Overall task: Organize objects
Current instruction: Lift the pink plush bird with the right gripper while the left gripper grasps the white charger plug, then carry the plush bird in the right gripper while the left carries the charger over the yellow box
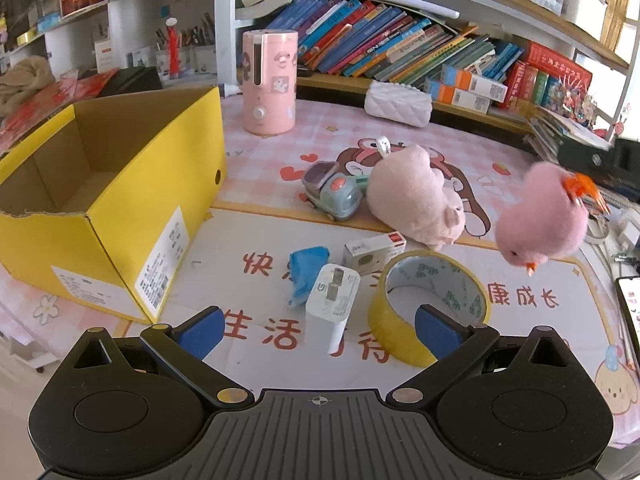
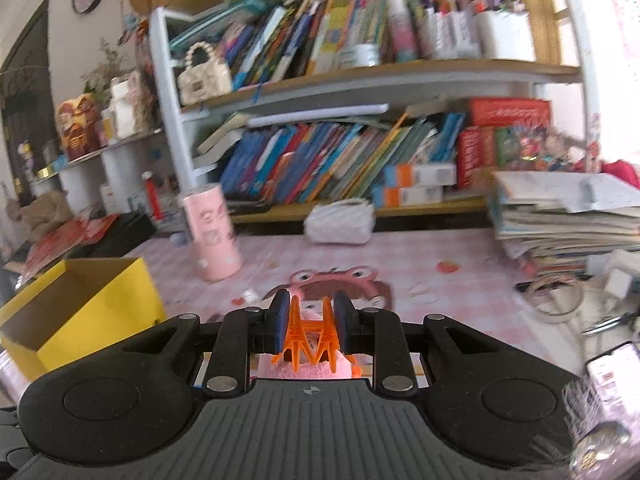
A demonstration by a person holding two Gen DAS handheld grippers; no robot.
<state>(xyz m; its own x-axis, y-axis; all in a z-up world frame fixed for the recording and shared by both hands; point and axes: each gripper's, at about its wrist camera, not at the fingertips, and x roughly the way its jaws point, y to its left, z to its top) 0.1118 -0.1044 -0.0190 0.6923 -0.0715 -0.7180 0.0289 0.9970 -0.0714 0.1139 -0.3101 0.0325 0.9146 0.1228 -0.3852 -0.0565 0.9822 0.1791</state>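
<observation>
My left gripper [image 1: 318,330] is open and empty, low over the mat, with a white charger [image 1: 332,300] between its fingers and a yellow tape roll [image 1: 424,304] by the right finger. A blue crumpled bag [image 1: 306,274], a small white box [image 1: 374,251], a toy car [image 1: 332,192] and a pink plush pig [image 1: 416,196] lie beyond. My right gripper [image 2: 308,320] is shut on the orange feet of a pink plush chick [image 2: 304,368]. The chick [image 1: 540,220] hangs in the air at the right in the left wrist view. An open yellow box [image 1: 116,184] stands at the left.
A pink humidifier [image 1: 270,80] and a white quilted purse [image 1: 398,102] stand at the back below the bookshelf [image 1: 400,48]. Stacked papers [image 2: 568,216], cables and a phone [image 2: 608,372] crowd the right edge. The yellow box [image 2: 80,312] shows left in the right wrist view.
</observation>
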